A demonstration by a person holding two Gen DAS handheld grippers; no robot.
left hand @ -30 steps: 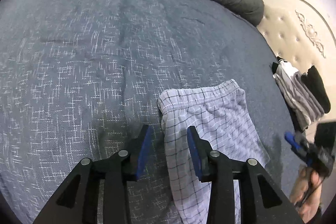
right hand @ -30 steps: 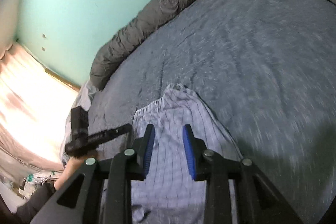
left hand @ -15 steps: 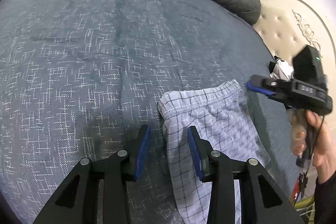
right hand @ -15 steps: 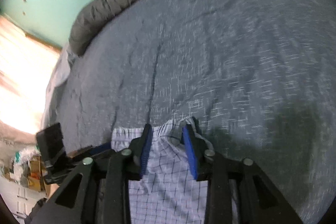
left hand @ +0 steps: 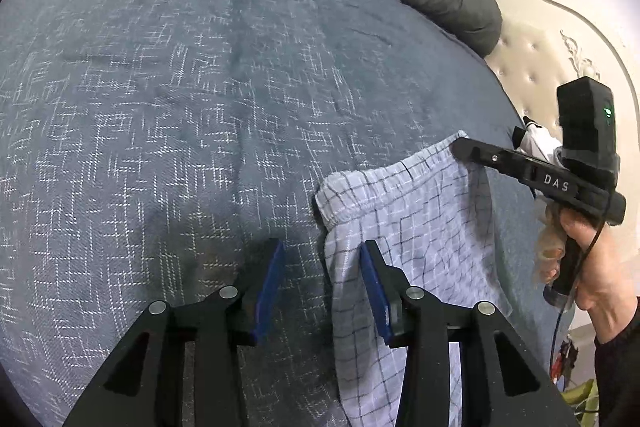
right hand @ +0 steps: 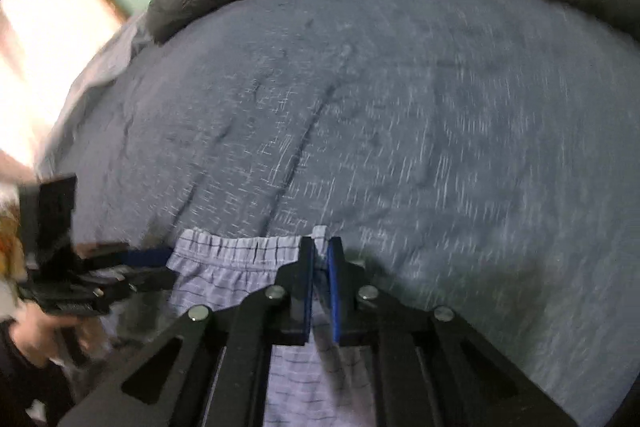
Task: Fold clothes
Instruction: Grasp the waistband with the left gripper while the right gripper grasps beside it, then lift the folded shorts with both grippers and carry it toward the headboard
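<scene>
The right gripper (right hand: pixel 319 259) is closing on the checked shorts' (left hand: pixel 404 211) waistband corner, motion-blurred. The left gripper (left hand: pixel 322 279) is opening, half-wide, straddling the opposite edge; the shorts' lower part is cut off.

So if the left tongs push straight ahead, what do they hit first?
Probably the left edge of the checked shorts, which lies between the opening left tongs, or the blue bedspread right beside it; depth is unclear.
</scene>
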